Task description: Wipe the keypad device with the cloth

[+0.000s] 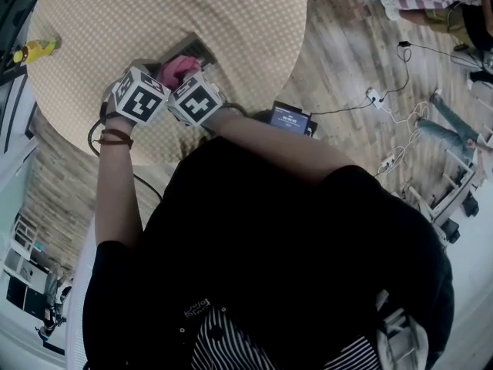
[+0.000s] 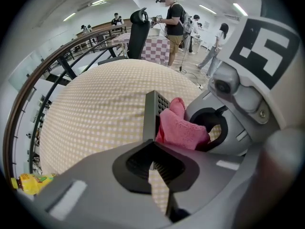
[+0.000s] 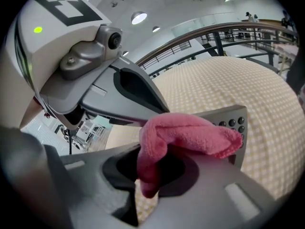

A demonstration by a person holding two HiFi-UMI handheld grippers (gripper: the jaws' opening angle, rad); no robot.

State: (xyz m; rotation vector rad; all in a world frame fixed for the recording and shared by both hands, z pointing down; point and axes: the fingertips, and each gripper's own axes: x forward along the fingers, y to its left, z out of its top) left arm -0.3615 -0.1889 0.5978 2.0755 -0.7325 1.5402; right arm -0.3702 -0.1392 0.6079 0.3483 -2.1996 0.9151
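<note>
The grey keypad device (image 1: 192,51) is tilted up on edge over the round checked table (image 1: 154,6). My left gripper (image 1: 156,69) is shut on the device's near edge, and the slab (image 2: 151,113) rises straight out of the left gripper (image 2: 152,165). The pink cloth (image 1: 177,69) is bunched against the device's keyed face. My right gripper (image 3: 153,171) is shut on the cloth (image 3: 190,130), which drapes over the dark buttons (image 3: 234,123). In the left gripper view the cloth (image 2: 181,127) sits between the slab and the right gripper (image 2: 224,123). Most of the device is hidden.
A yellow packet (image 1: 35,50) lies at the table's left edge. By the person's elbow sits a black box with a lit screen (image 1: 290,119). Cables and power strips (image 1: 385,106) trail over the wooden floor. People and a black chair (image 2: 138,32) stand beyond the table.
</note>
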